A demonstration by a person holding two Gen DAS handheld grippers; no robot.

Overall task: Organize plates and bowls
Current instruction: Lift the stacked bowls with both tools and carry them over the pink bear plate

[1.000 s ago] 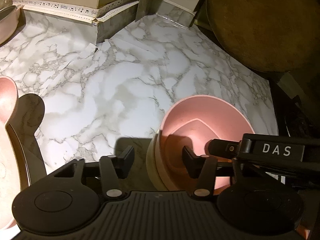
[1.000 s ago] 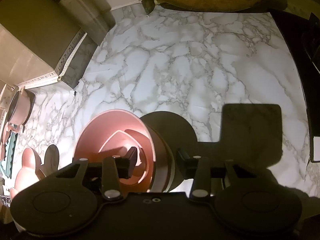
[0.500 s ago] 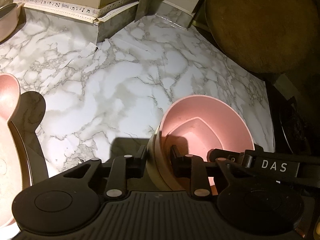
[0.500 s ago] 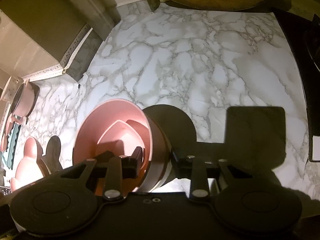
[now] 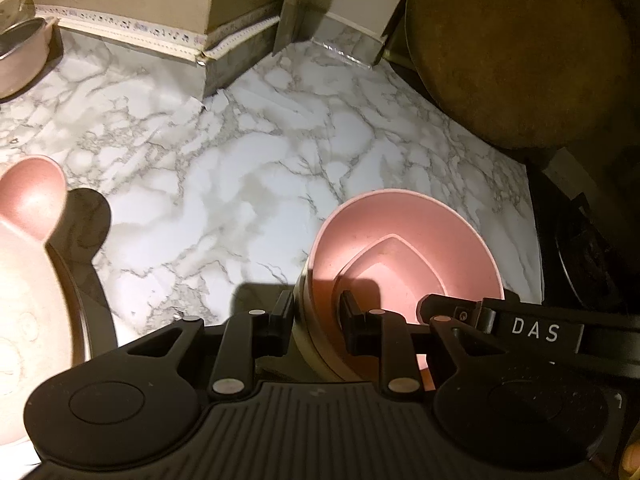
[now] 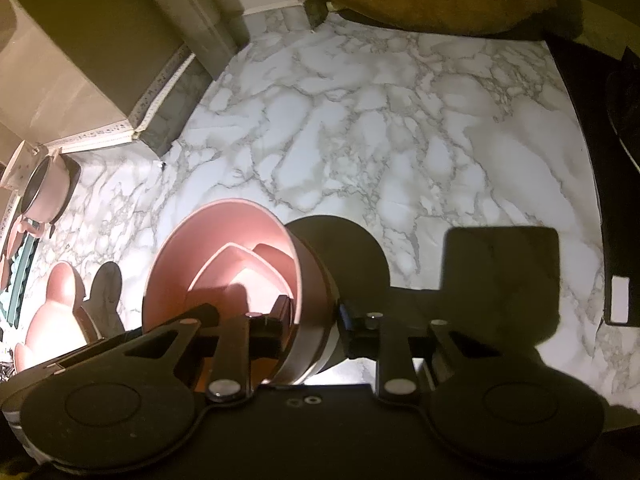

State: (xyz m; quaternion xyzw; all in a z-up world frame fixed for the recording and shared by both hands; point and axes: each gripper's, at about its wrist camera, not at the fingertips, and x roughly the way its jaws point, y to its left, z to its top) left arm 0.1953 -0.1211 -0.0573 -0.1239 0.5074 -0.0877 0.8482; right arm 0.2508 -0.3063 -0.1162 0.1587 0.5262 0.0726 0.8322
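Note:
A pink bowl (image 5: 400, 248) sits nested in a beige outer bowl (image 5: 301, 320) on the marble counter (image 5: 240, 184). My left gripper (image 5: 316, 312) is shut on the stack's near-left wall, one finger inside and one outside. In the right wrist view the same pink bowl (image 6: 224, 248) is at lower left. There my right gripper (image 6: 314, 316) straddles the stack's right wall; its jaws are closing and the pads sit against the wall. The right gripper's black arm marked DAS (image 5: 532, 330) crosses the bowl's right side in the left wrist view.
A pink plate with bear ears (image 5: 28, 216) lies at the left, also seen as the eared plate (image 6: 60, 304). A pink pot (image 5: 20, 60) stands at the back left. A round wooden board (image 5: 520, 52) leans at the back right, beside a dark stove (image 5: 588, 248).
Both grippers' jaws have narrowed from a wide straddle to a hold on the bowl stack's wall, one on each side. The stack has barely shifted.

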